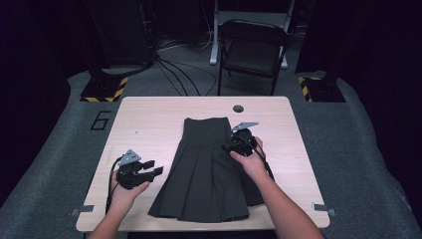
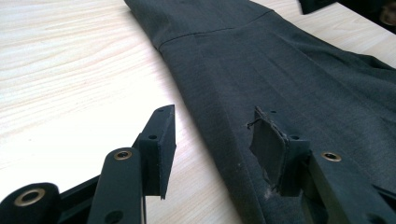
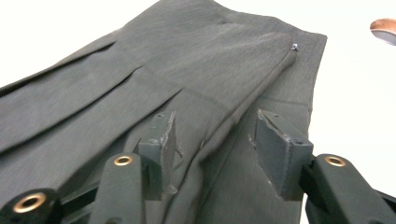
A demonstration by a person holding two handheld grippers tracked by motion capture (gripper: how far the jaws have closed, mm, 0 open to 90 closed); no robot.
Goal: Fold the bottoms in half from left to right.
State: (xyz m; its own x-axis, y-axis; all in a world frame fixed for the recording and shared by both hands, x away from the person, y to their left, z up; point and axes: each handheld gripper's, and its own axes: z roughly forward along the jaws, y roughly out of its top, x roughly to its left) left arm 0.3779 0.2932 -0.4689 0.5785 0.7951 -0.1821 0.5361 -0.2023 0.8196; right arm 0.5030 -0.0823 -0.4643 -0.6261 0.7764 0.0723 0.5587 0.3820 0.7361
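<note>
Left gripper (image 2: 212, 140) gapes at skirt (image 1: 206, 169) edge; right gripper (image 3: 215, 144) agape over its raised fold. Wood table (image 1: 149, 119); chair (image 1: 251, 50) beyond.

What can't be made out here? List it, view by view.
- High view: whether the right gripper touches the skirt; too small, dark on dark.
- High view: the skirt's right edge, hidden under the right hand and forearm.
- Left gripper view: the skirt's hem, cut off by the picture's edge.
- Right gripper view: the table, washed out to white.
</note>
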